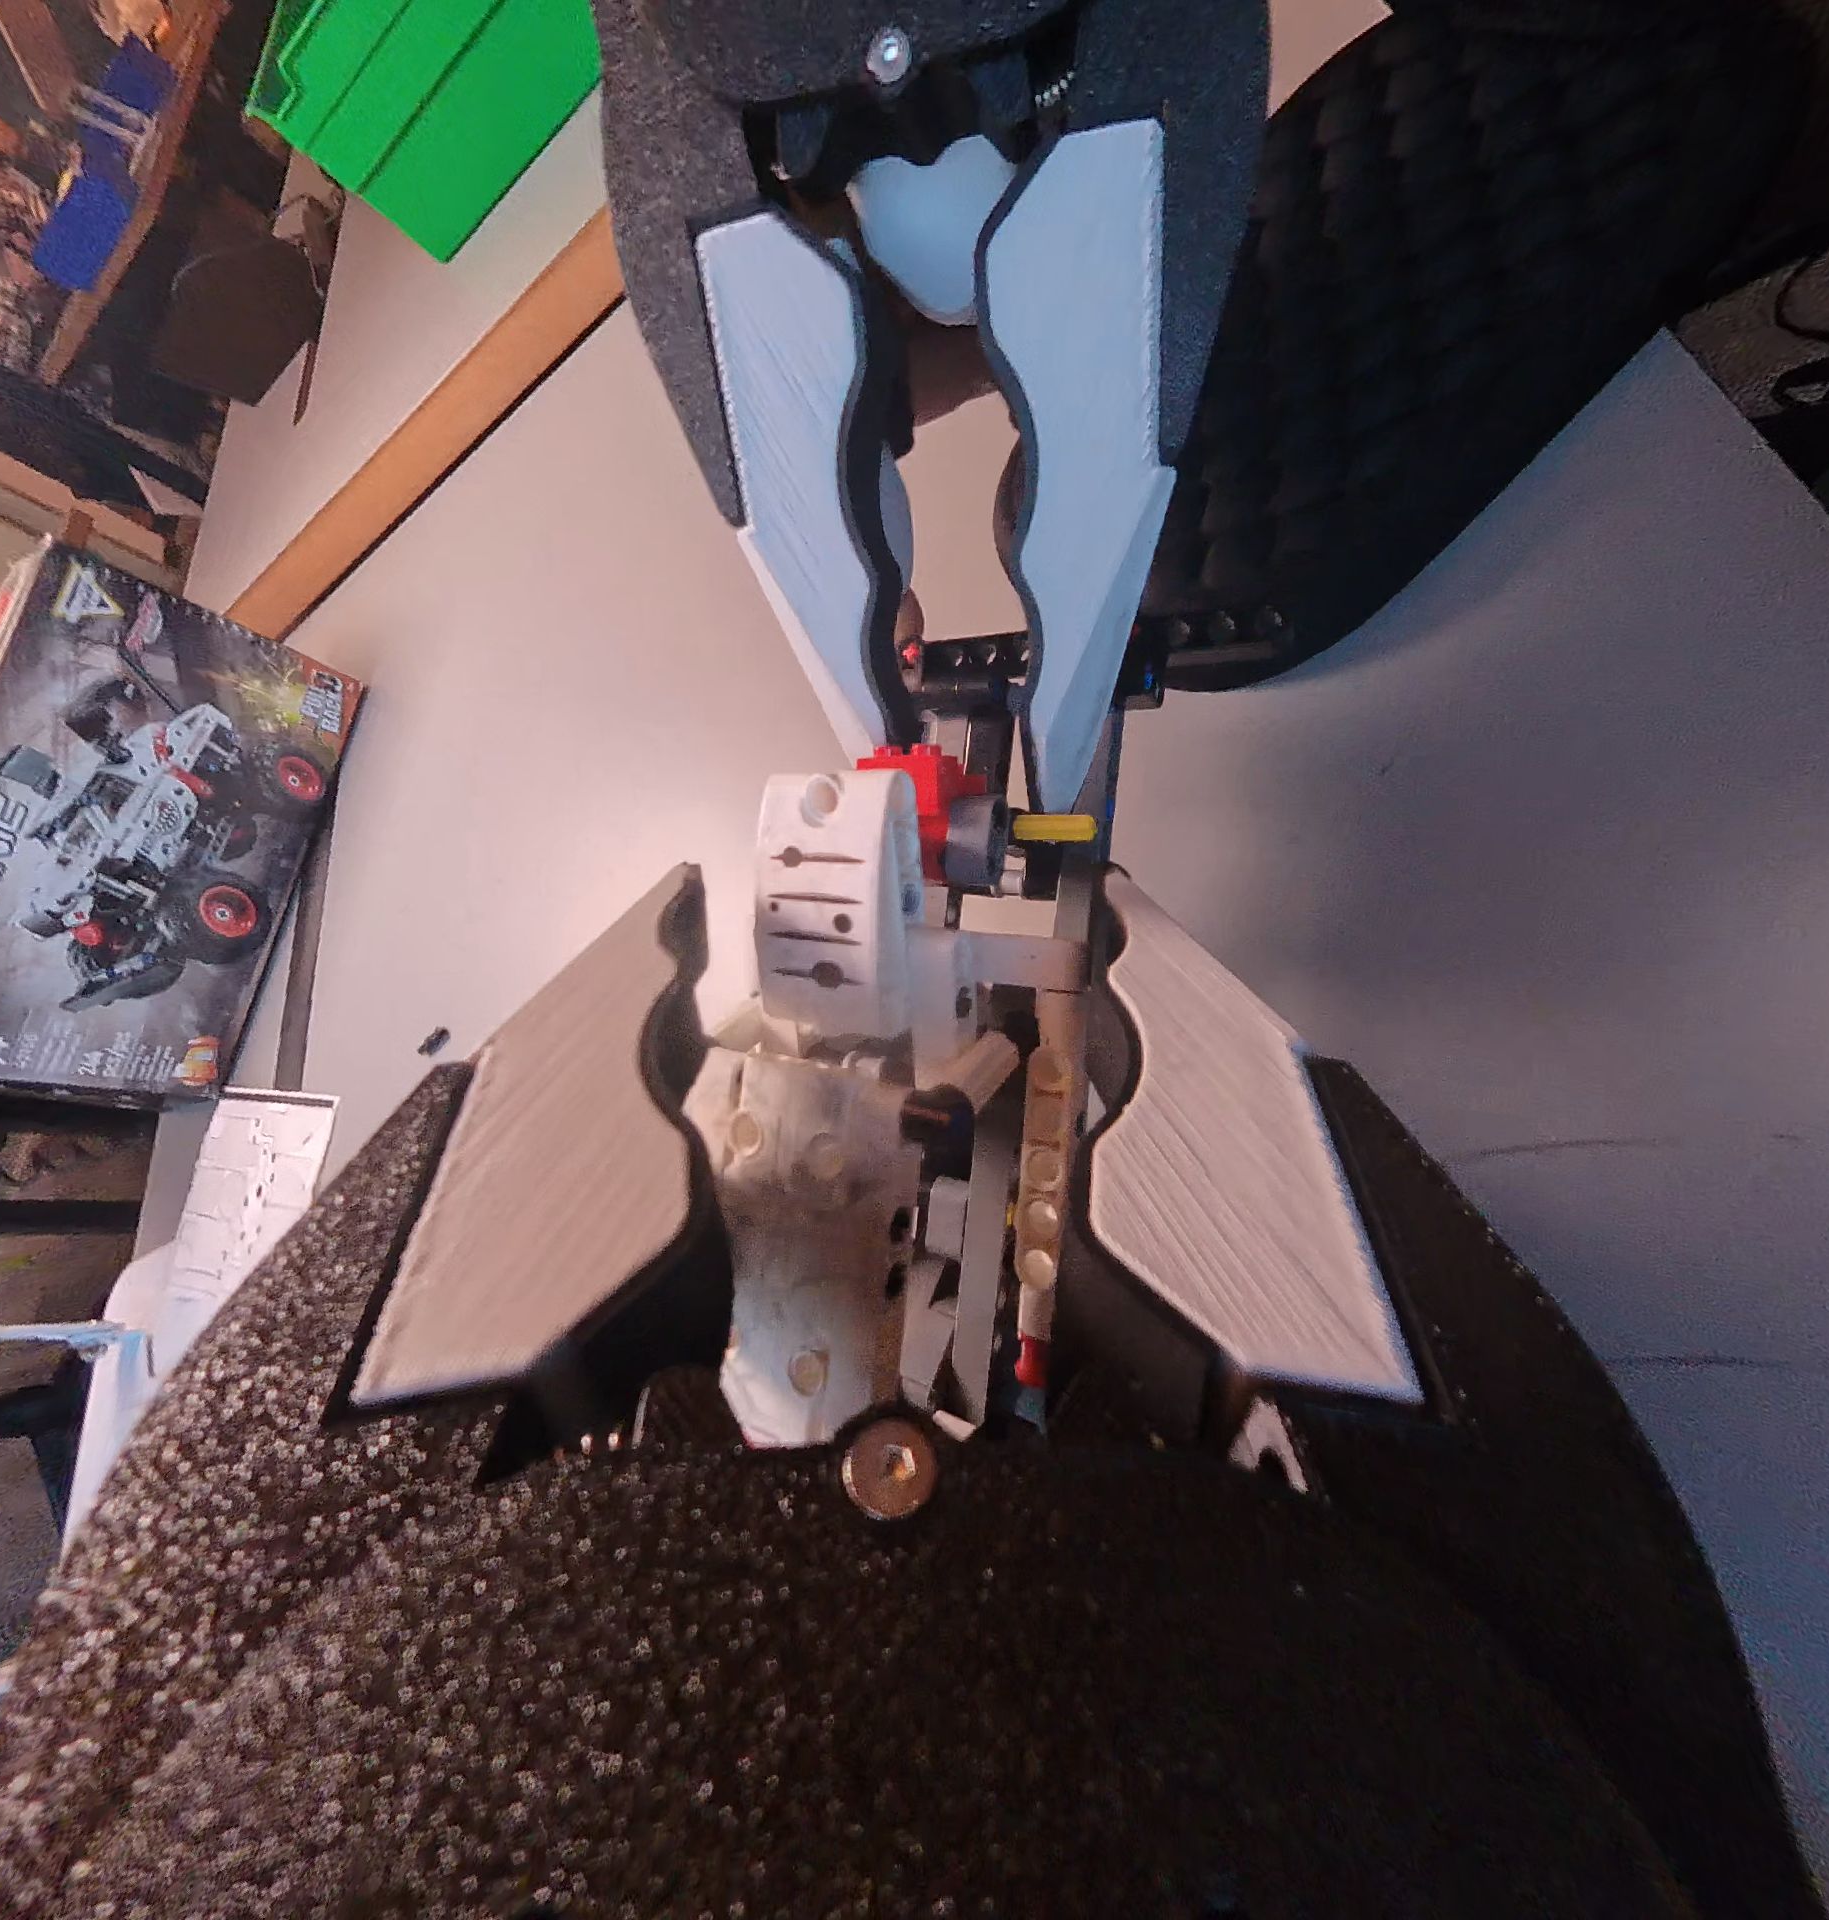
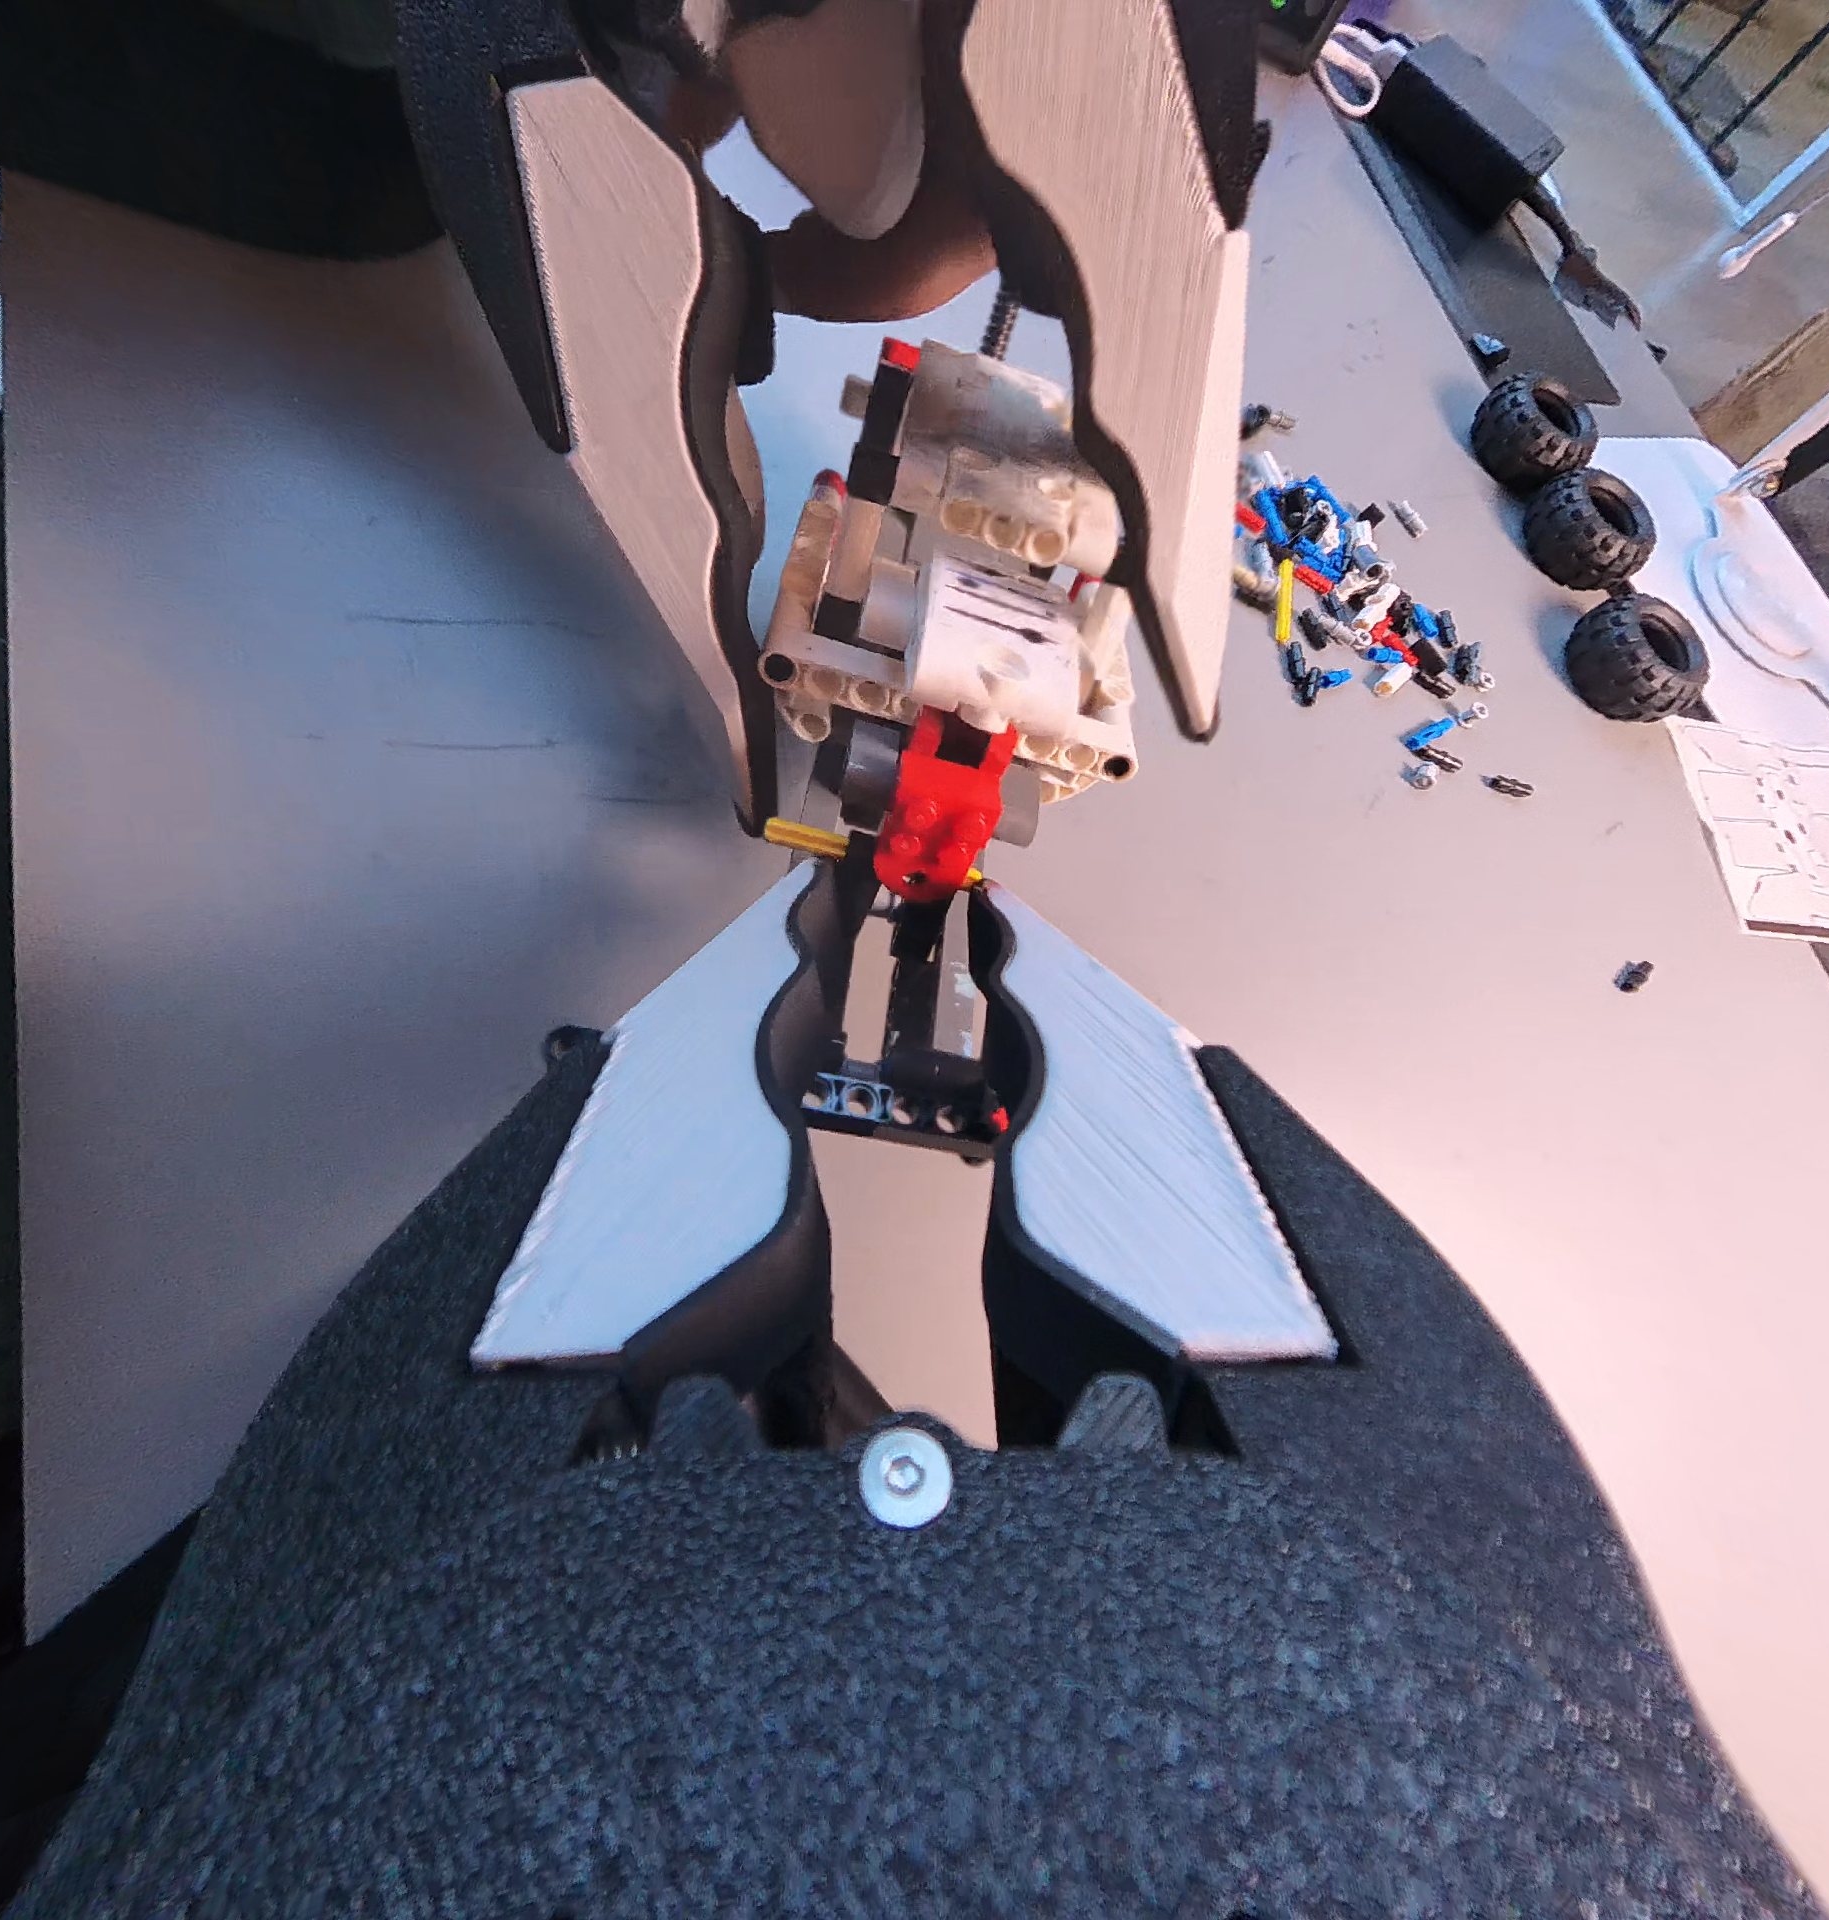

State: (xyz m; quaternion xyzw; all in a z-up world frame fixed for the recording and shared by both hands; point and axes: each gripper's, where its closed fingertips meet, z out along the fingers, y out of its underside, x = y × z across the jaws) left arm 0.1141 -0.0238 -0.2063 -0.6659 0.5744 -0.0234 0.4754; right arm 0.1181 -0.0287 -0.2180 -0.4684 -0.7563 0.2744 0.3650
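Observation:
A partly built toy brick vehicle (image 1: 827, 914) is held over the pale table (image 1: 1512, 935) by both grippers. It has a white body, a red piece (image 2: 936, 821), a yellow axle (image 2: 801, 836) and a black beam frame (image 2: 899, 1101). My left gripper (image 1: 899, 883) is shut on the white body, which sits deep between its fingers. My right gripper (image 2: 894, 883) is shut on the black frame end. Each gripper faces the other: the right one (image 1: 972, 769) comes in from the top of the left wrist view, and the left one (image 2: 977, 769) from the top of the right wrist view.
A toy set box (image 1: 141, 831) and a white booklet (image 1: 235, 1195) lie at the left, with a green bin (image 1: 422, 104) beyond. Three black tyres (image 2: 1585, 540), a pile of small loose parts (image 2: 1346, 592), a white sheet (image 2: 1793, 831) and a black adapter (image 2: 1461, 114) lie at the right. Less than 4 cm separates the two grippers' tips.

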